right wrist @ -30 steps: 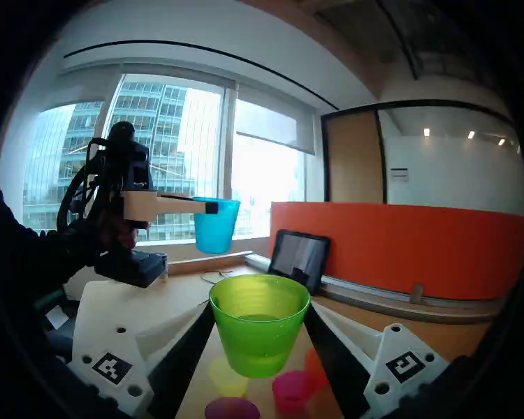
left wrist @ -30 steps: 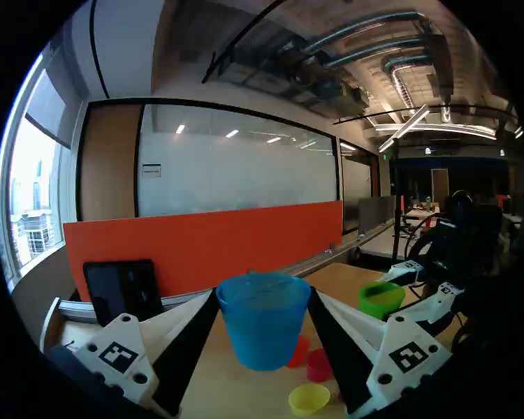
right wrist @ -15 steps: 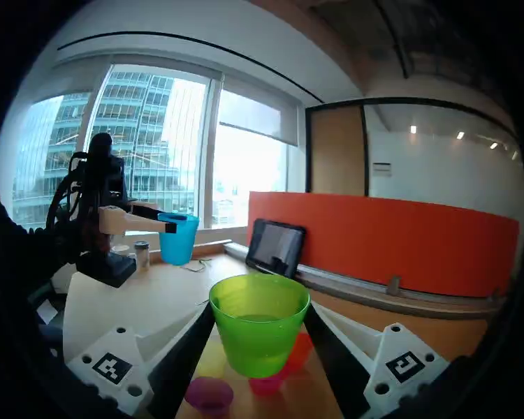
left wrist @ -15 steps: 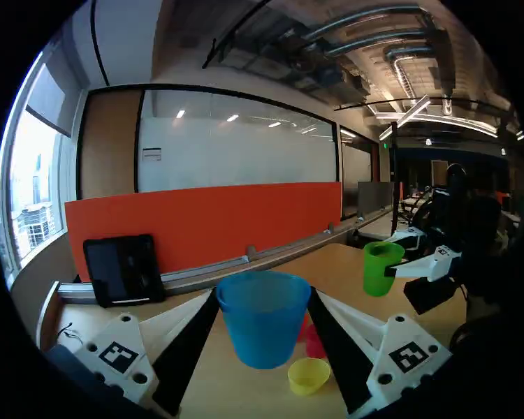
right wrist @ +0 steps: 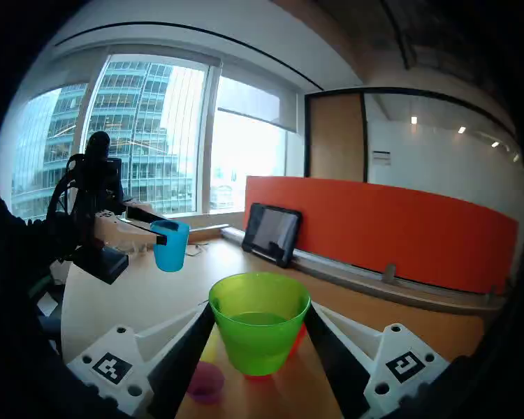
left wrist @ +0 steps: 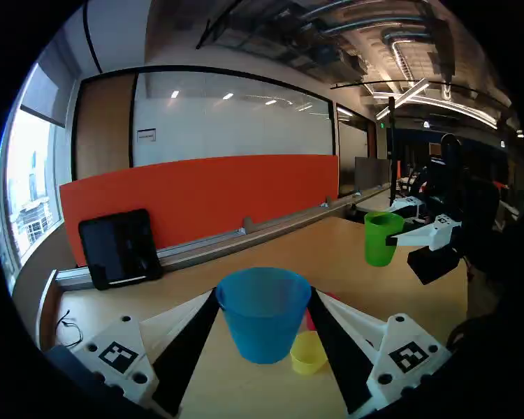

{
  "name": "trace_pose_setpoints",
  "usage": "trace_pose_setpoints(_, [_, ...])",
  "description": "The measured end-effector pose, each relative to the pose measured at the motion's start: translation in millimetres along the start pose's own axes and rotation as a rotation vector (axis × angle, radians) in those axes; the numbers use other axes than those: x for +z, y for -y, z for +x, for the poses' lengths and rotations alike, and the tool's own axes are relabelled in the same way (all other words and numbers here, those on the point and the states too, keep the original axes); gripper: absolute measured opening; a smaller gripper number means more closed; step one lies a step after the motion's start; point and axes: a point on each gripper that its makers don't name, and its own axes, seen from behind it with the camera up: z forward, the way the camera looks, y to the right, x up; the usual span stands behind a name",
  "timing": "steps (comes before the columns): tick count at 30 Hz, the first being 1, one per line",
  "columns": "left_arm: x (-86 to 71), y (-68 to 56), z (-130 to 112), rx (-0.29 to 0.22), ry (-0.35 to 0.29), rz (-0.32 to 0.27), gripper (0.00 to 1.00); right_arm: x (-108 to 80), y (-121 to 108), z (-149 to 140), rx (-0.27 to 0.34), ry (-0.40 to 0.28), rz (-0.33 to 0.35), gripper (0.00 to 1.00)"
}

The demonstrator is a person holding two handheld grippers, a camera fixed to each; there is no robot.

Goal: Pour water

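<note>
Two broad surfaces set the scene: a pale wooden table (left wrist: 283,241) and, along its far edge, an upright orange partition (left wrist: 206,185). In the right gripper view, tall windows (right wrist: 143,133) run along another side of the table. A dark tablet (left wrist: 119,248) stands propped just in front of the partition. The left gripper (left wrist: 263,311) has its jaws closed partway, both black-faced fingers pressing on the sides of a blue cup (left wrist: 263,328), which is upright and held clear of the table. What is inside it cannot be told. The right gripper view shows this gripper (right wrist: 165,237) off to the left, held by a person in a dark sleeve, with the blue cup (right wrist: 170,250) upright in its fingers. The right gripper (right wrist: 259,328) is closed the same way on a green cup (right wrist: 259,346), both fingers against its sides. This cup is upright too, with a little water low inside. In the left gripper view it (left wrist: 391,236) appears far to the right, carrying the green cup (left wrist: 380,244) above the table, well apart from the blue one. Small cups lie on the table below: a yellow cup (left wrist: 308,353) just beyond the blue cup, a red cup (left wrist: 309,322) partly hidden behind it, and a purple cup (right wrist: 206,380) under the green cup's left side.
</note>
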Motion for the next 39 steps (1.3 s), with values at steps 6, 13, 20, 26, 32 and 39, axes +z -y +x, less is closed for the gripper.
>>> trace_pose_setpoints(6, [1.6,2.8,-23,0.016,0.056,0.001,0.9,-0.6,-5,-20,0.003,0.06,0.012,0.9])
trace_pose_setpoints(13, [4.8,1.3,-54,0.015,0.122,-0.004,0.9,-0.7,-12,-48,0.003,0.14,0.017,0.9])
trace_pose_setpoints(20, [8.6,-4.2,-85,0.015,0.188,-0.019,0.9,0.6,-17,-67,0.006,0.191,0.018,0.9])
trace_pose_setpoints(26, [10.6,-9.4,-111,0.027,0.241,-0.029,0.9,0.9,-19,-83,0.014,0.232,0.024,0.91])
trace_pose_setpoints(32, [12.5,-11.9,-132,0.033,0.287,-0.037,0.9,2.1,-21,-100,0.013,0.269,0.025,0.91])
trace_pose_setpoints(39, [11.2,-13.7,-151,0.043,0.337,-0.054,0.9,3.2,-20,-119,0.03,0.309,0.038,0.91])
